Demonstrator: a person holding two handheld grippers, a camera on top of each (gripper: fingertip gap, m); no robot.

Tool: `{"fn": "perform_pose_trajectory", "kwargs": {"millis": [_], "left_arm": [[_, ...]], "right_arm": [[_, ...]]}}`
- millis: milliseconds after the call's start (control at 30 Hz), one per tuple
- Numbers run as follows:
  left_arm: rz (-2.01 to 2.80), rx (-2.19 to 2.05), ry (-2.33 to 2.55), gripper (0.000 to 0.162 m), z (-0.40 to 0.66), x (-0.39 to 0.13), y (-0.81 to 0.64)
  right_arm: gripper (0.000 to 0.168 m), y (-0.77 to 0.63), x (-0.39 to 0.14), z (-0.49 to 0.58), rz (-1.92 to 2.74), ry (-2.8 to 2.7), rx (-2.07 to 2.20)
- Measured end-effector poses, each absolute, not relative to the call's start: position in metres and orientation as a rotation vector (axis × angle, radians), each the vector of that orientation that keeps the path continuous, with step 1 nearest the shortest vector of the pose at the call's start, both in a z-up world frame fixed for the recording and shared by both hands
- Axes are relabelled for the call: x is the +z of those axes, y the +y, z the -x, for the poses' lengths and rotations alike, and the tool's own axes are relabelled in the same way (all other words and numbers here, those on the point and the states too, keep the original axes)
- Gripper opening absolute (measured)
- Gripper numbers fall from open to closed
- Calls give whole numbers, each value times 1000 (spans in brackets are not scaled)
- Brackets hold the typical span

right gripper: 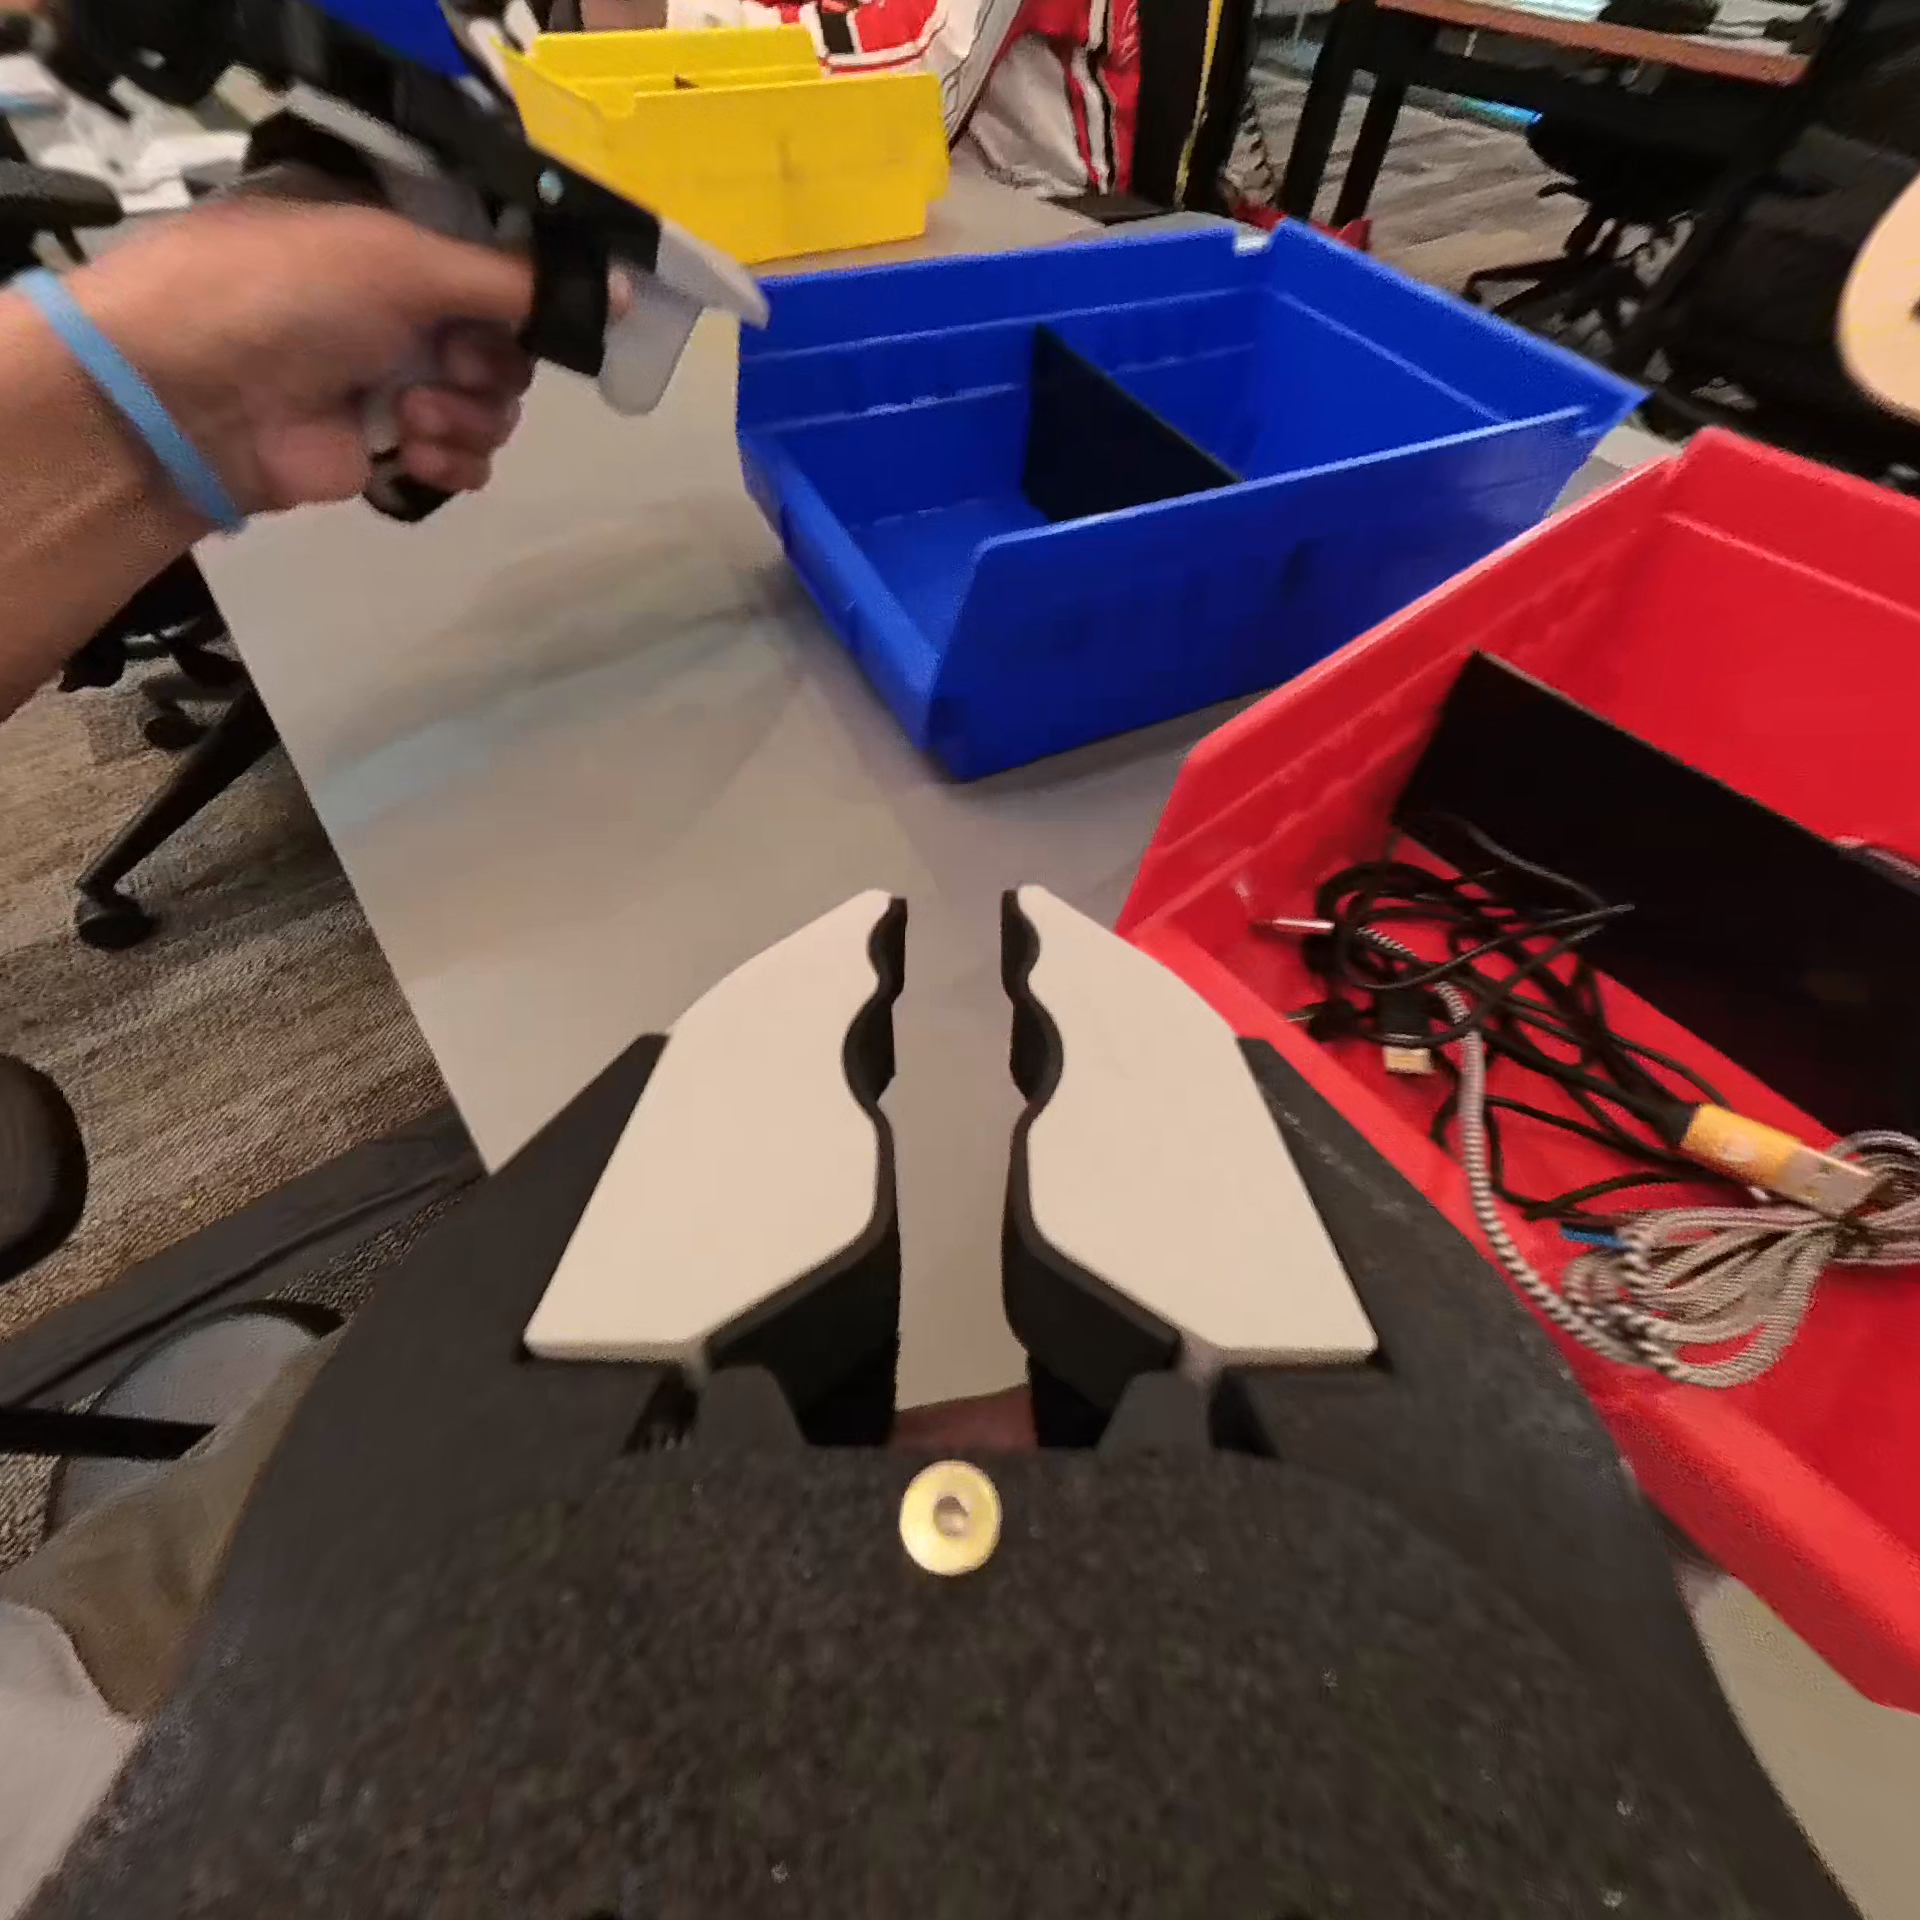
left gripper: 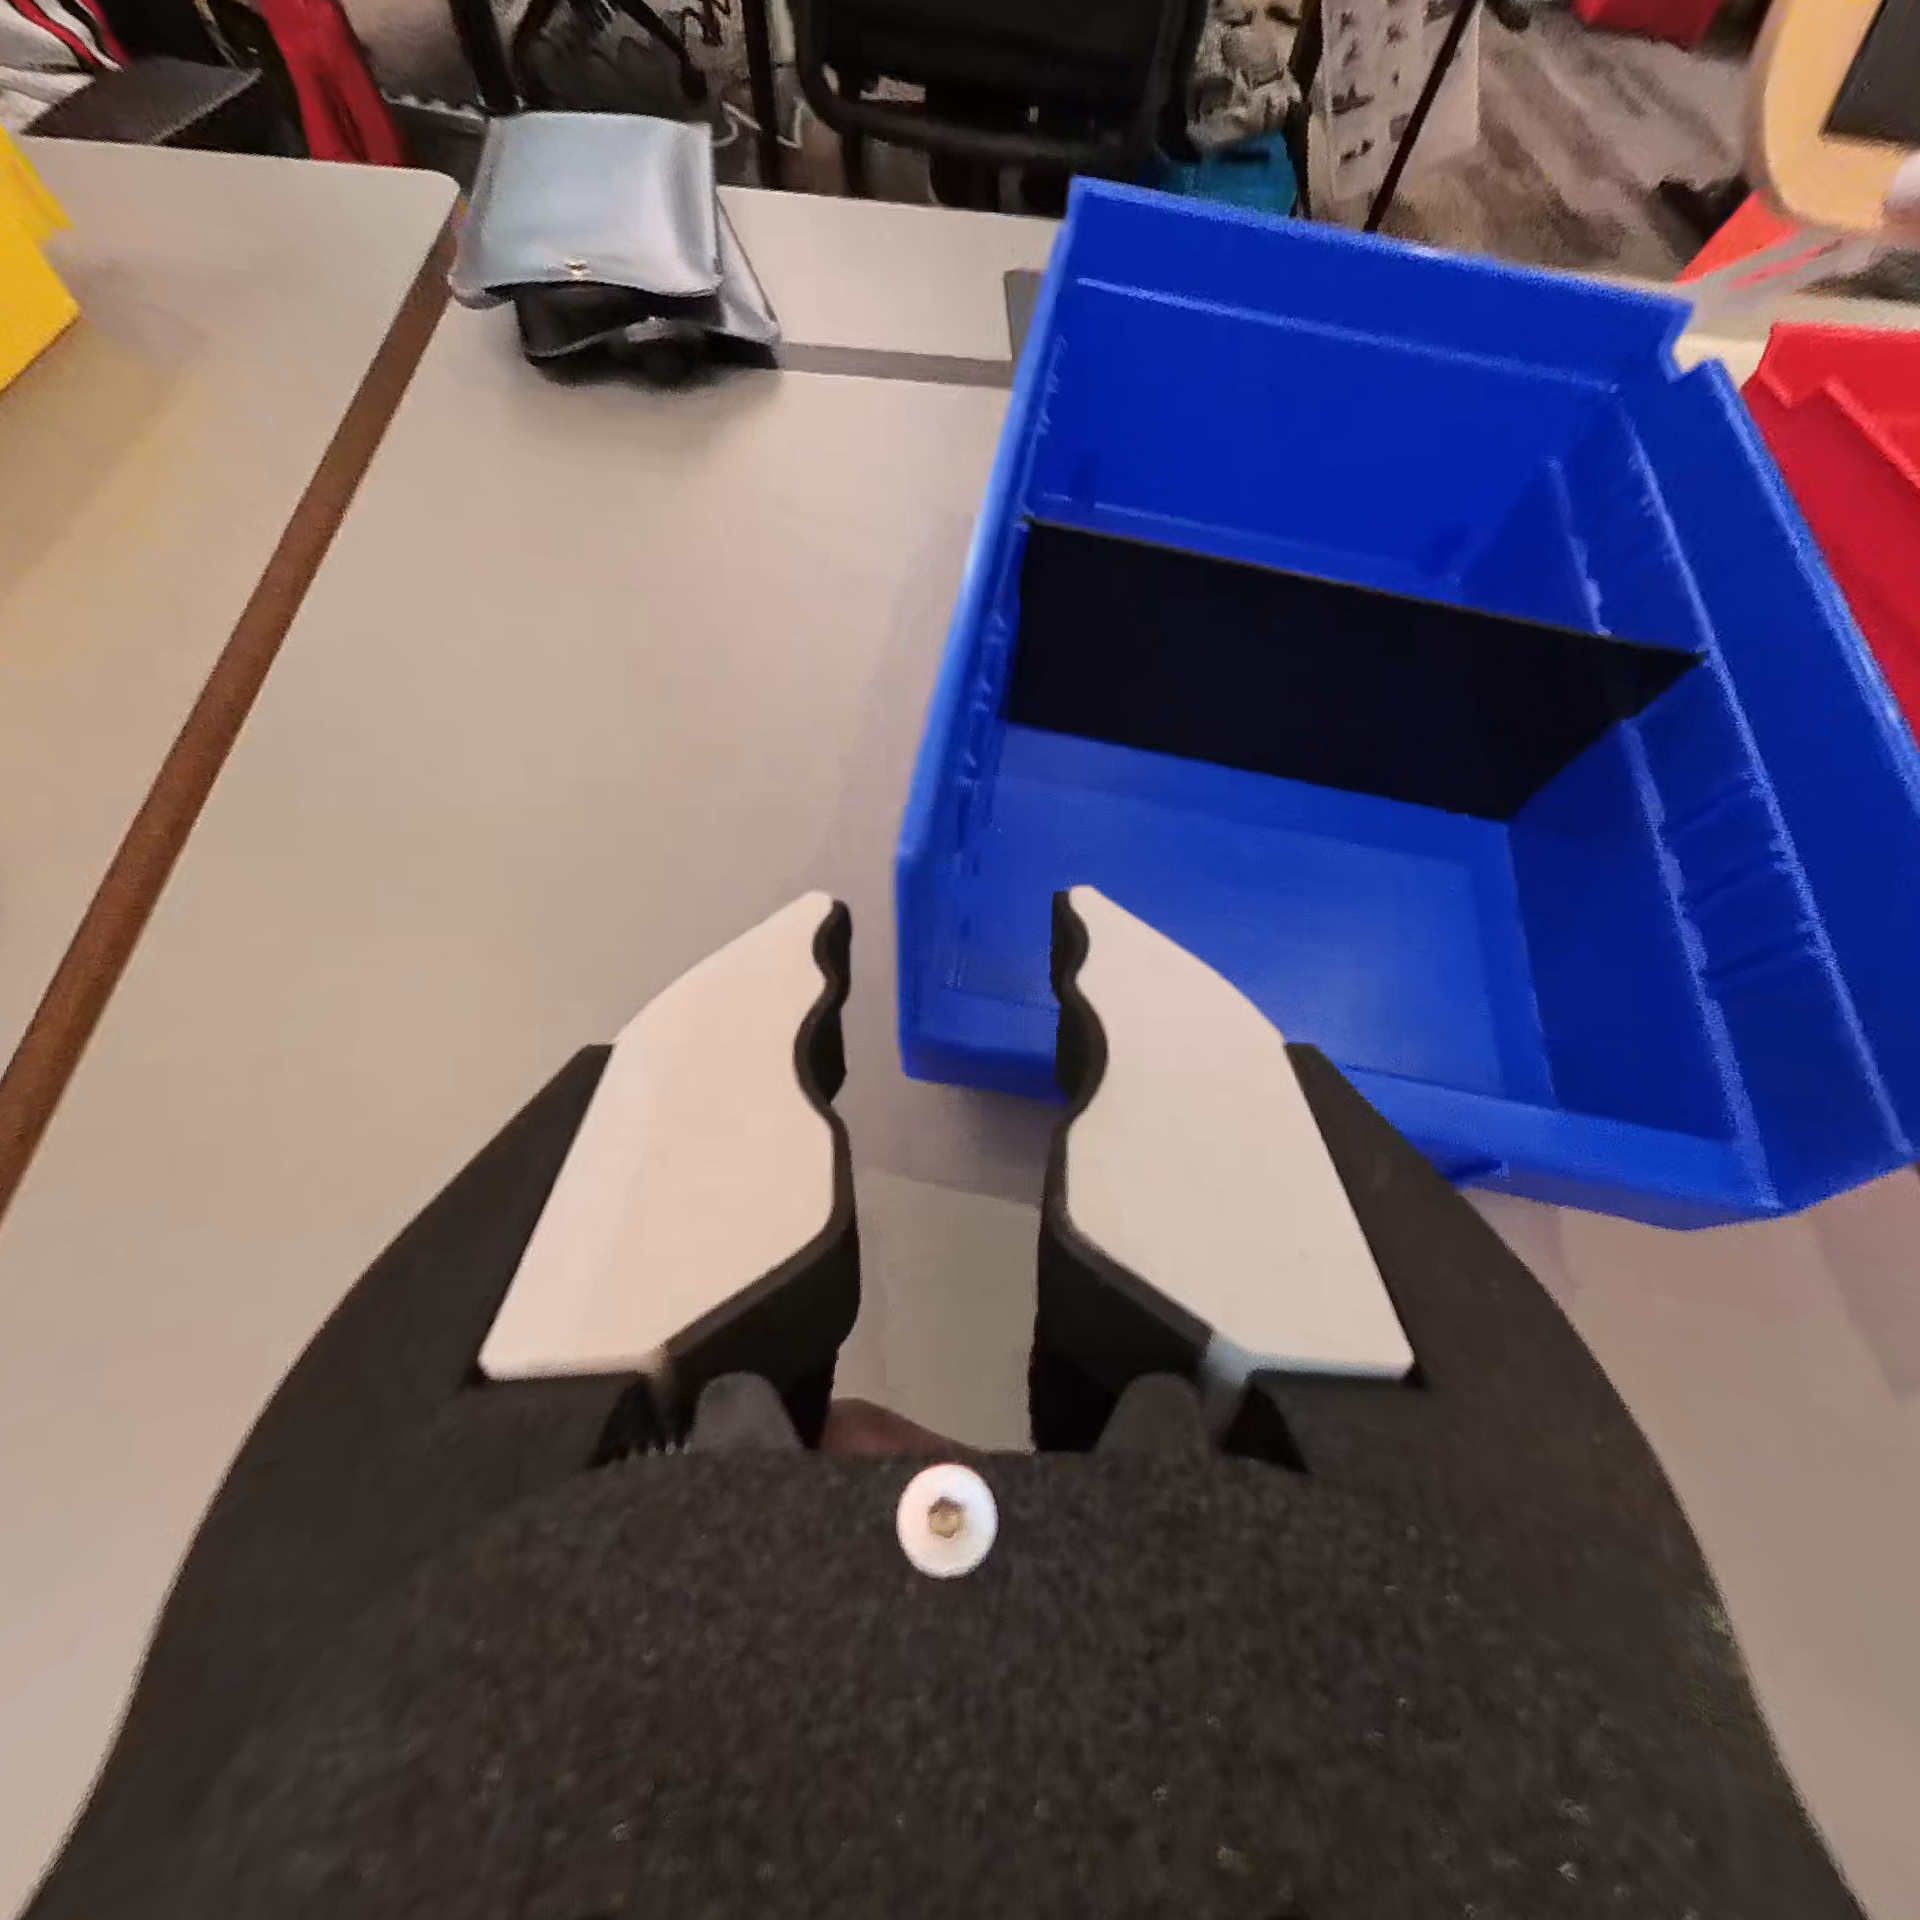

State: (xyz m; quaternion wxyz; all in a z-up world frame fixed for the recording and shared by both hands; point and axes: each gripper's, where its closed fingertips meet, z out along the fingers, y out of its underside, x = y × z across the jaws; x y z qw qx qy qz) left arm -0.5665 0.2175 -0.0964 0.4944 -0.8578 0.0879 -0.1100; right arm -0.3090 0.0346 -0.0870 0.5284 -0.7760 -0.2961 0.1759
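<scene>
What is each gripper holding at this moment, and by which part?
Nothing is held. The left gripper is open over the table beside the blue bin; the right gripper is open next to the red bin with cables.

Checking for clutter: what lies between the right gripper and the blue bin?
Only bare grey table between the right gripper and the blue bin, in the right wrist view.

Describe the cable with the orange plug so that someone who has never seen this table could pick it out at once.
Find the red plastic bin at the table's right side, next to the blue plastic bin. In its near compartment, in front of the black divider panel, lies a tangle of thin black cables. The one wanted is the grey-and-white braided cable, coiled and ending in an orange-sleeved metal plug; no other is braided.
</scene>
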Motion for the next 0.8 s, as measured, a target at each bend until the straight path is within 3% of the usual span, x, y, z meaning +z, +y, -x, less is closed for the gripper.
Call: {"fn": "perform_pose_trajectory", "kwargs": {"millis": [133, 167, 233, 367, 500, 567, 600, 667, 800], "left_arm": [[2125, -364, 369, 46, 566, -119, 248], [2107, -355, 413, 40, 564, -122, 253], [2094, -403, 431, 3, 554, -124, 253], [2124, -374, 348, 4, 549, -124, 219], [2142, -302, 246, 4, 542, -125, 154], [2158, -250, 194, 4, 538, -126, 121], [2161, -245, 167, 4, 534, -126, 106], [2163, -213, 126, 4, 528, -126, 81], [2110, -66, 52, 4, 525, -117, 46]], "right_arm": [[18, 25, -105, 324, 1905, -754, 481], [19, 22, -108, 328, 1917, -765, 503], [21, 20, -114, 334, 1945, -771, 524], [24, 26, -120, 339, 1974, -703, 530], [49, 48, -122, 339, 1989, -537, 466], [42, 65, -119, 331, 1970, -404, 358], [49, 67, -119, 335, 1964, -414, 350], [19, 73, -128, 339, 2007, -370, 317], [6, 72, -127, 336, 2050, -400, 180]]}}
